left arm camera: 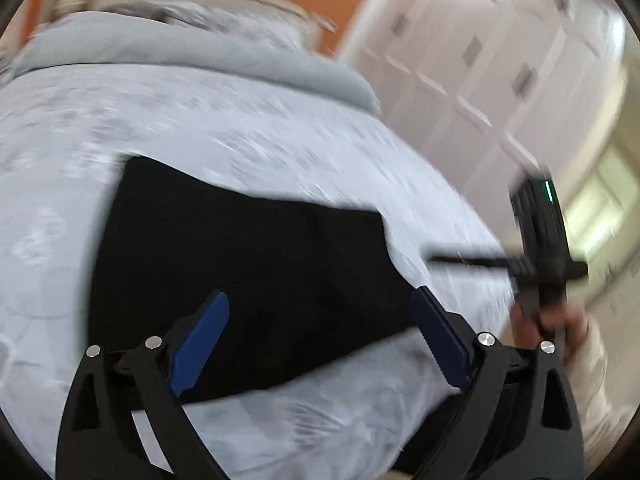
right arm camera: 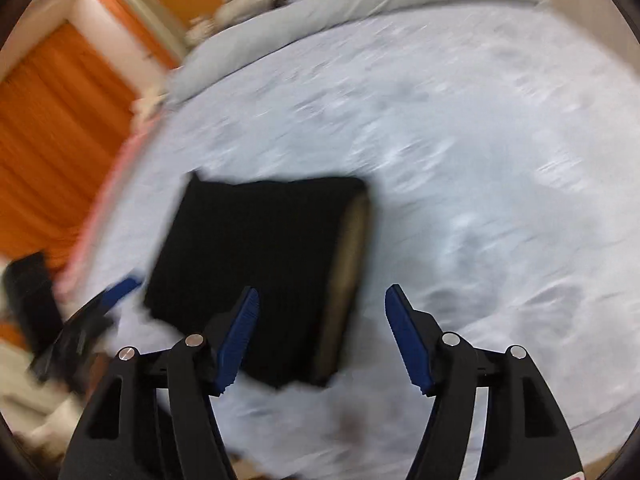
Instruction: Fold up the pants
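Left gripper [left arm camera: 320,332]: my jaws stand wide apart with nothing pinched; the blue pads [left arm camera: 200,346] hang clear of the cloth.
Right gripper [right arm camera: 320,336]: released too, jaws spread, nothing between the pads [right arm camera: 238,340].
Pants [left arm camera: 240,280]: black, folded into a compact slab, lying flat on the bed [left arm camera: 280,136]. From my left camera they sit right ahead of the fingertips and a little beyond, spanning the whole gap between the pads and running past the left one.
Pants from the right camera [right arm camera: 256,264]: ahead and left of centre; my left pad overlaps their near edge in the view, the right pad sits over bare sheet. I cannot tell whether any pad touches the fabric.
Waistband lining [right arm camera: 348,276]: a brownish strip shows along the right edge of the fold.
Other gripper: my right one appears at the right edge of the left view, held in a hand [left arm camera: 552,324], beside the pants' right end; my left one shows blurred at the left of the right view.
Bed: pale patterned sheet, grey duvet [left arm camera: 192,52] bunched at the far end.
Backdrop: orange curtain [right arm camera: 60,120] left of the bed, white wardrobe [left arm camera: 480,60] on the right.
Sharpness: both views are motion-blurred.
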A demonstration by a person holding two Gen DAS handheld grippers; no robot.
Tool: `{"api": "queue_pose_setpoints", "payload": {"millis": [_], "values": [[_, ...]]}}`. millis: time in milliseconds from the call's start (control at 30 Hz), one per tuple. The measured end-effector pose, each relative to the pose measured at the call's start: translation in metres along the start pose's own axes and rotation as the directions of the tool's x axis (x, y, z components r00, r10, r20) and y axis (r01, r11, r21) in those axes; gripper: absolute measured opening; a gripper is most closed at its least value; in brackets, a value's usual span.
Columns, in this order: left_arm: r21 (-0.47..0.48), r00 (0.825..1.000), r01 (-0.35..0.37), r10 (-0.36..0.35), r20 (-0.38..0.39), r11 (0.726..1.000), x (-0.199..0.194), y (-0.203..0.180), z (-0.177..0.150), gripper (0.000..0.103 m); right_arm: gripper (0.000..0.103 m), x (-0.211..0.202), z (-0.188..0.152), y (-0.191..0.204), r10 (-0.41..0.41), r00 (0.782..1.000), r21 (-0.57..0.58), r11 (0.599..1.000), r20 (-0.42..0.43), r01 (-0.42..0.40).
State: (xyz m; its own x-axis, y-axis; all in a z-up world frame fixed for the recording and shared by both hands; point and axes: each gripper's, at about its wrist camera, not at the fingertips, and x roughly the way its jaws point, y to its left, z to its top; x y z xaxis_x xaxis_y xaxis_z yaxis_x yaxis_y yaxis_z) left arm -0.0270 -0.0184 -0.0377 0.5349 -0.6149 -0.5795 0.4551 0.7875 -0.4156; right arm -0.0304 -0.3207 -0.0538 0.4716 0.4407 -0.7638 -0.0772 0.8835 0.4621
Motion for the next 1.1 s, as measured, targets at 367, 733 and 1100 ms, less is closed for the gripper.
{"api": "queue_pose_setpoints", "payload": {"millis": [367,733,1100], "values": [[-0.195,0.956,-0.273,0.288,0.054,0.942,-0.037,0.084,0.012,0.091,0.003,0.015,-0.013,0.048,-0.114,0.992,-0.21,0.97,0.046,0.121],[-0.269,0.975,-0.21,0.18,-0.132,0.94,-0.004,0.117,-0.015,0.091,0.079,0.009,-0.009,-0.003,-0.184,0.979,-0.028,0.982,0.087,0.187],[-0.341,0.97,-0.109,0.024,-0.243,0.934,0.026,0.12,-0.028,0.04,0.062,0.079,-0.012,-0.02,0.039,0.986,0.142,0.99,-0.162,-0.016]]}}
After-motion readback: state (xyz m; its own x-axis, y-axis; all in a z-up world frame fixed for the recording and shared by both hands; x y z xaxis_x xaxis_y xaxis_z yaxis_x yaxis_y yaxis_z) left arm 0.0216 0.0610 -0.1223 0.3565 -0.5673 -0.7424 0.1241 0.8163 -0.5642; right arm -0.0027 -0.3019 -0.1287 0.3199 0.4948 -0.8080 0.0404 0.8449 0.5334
